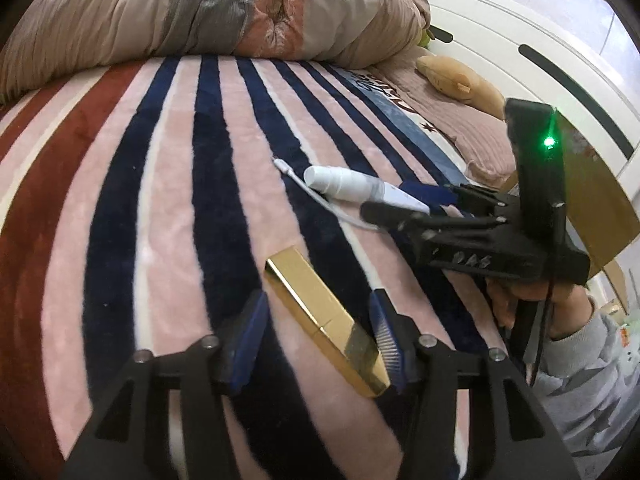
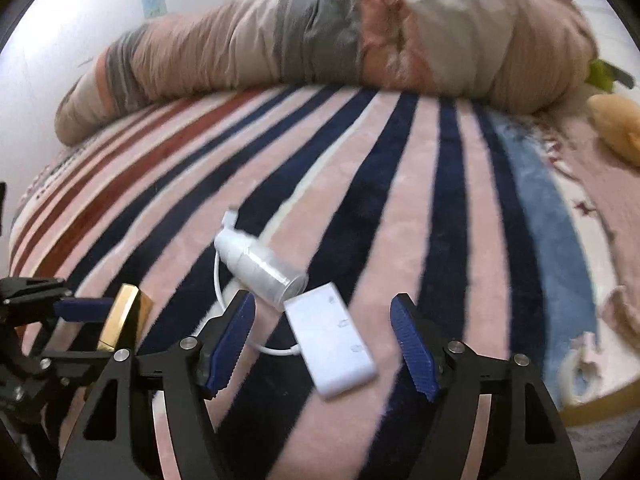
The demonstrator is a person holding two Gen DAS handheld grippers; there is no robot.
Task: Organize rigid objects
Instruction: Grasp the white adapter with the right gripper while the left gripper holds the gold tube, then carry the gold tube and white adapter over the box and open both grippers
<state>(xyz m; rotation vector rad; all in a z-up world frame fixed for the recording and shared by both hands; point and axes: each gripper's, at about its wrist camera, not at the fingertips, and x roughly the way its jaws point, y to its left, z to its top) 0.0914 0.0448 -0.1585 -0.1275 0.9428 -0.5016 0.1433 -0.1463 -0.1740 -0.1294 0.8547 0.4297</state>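
A gold rectangular case [image 1: 324,322] lies on the striped blanket between the open fingers of my left gripper [image 1: 318,312], without being clamped. It also shows in the right wrist view [image 2: 122,314]. A white spray bottle [image 2: 260,270] lies on its side, touching a flat white adapter box [image 2: 332,344] with a thin white cable [image 2: 218,280]. My right gripper [image 2: 322,330] is open, its fingers on either side of the adapter box. In the left wrist view the bottle [image 1: 344,184] lies just beyond the right gripper [image 1: 400,202].
The striped blanket [image 1: 160,200] covers the bed. A rolled duvet [image 1: 200,12] lies along the far side. A tan plush toy [image 1: 460,80] sits at the far right by a white cabinet [image 1: 520,32]. The bed edge [image 2: 592,412] is at the lower right.
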